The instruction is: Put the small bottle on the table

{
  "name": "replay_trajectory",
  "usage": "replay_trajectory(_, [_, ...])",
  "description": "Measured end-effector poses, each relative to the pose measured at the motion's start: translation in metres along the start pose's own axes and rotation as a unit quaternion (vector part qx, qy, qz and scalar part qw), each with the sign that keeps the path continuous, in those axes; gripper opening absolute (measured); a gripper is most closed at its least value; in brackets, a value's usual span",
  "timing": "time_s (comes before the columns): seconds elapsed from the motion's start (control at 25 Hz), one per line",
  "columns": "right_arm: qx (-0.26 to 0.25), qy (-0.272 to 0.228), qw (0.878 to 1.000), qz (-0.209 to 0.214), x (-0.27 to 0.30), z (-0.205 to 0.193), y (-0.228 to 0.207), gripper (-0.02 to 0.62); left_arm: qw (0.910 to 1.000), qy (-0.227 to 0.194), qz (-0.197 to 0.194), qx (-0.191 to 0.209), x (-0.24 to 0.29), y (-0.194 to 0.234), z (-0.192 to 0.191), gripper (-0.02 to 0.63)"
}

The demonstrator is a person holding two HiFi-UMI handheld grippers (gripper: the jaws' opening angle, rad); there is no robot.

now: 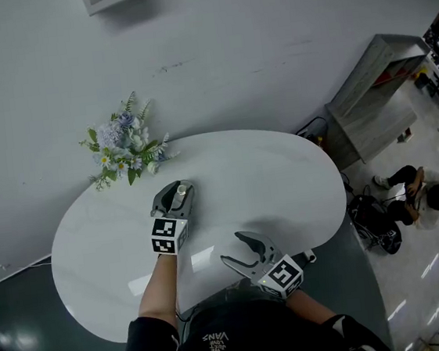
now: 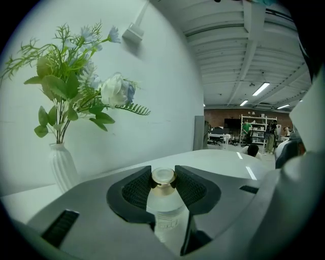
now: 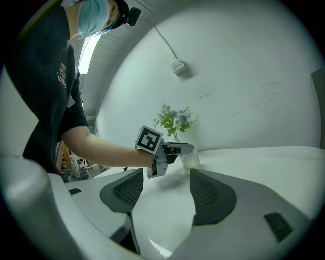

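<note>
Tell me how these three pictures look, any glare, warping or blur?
Head view: even light, a soft glare patch on the white table. Left gripper view: fisheye with black corners, small bottle sharp up close, ceiling lights bright. Right gripper view: fisheye bows the wall, flowers small but clear.

The small bottle [image 2: 166, 210] was clear with a gold cap [image 2: 163, 176], and the table [image 1: 283, 179] was glossy white. The grey left gripper [image 1: 179, 193] and right gripper [image 3: 163, 189] each carried a black-and-white marker cube [image 1: 168, 235]. Blue and white flowers [image 2: 109, 89] with green leaves stood in a white ribbed vase [image 2: 62, 170].
</note>
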State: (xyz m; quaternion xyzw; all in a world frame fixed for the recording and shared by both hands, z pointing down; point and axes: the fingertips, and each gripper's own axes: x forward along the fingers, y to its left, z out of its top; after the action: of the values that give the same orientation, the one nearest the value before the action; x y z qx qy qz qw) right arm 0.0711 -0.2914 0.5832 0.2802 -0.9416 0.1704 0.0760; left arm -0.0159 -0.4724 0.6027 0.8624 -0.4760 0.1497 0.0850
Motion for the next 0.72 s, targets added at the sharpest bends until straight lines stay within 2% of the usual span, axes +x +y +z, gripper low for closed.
replay_trajectory(0.36, [0.002,0.003,1.0,-0.003,0.001,-0.001,0.001,0.261,0.9999,0.008,0.002,-0.01,0.005,0.006,-0.008,0.16])
replay_trajectory(0.52, [0.002,0.004,1.0,-0.004,0.003,-0.001,0.001,0.261,0.9999,0.003,0.008,0.011,0.009,0.008,-0.008,0.161])
replay_trajectory(0.72, [-0.001,0.004,1.0,-0.002,0.002,-0.001,0.001,0.261,0.9997,-0.008,0.016,0.016,0.016,0.012,-0.005,0.161])
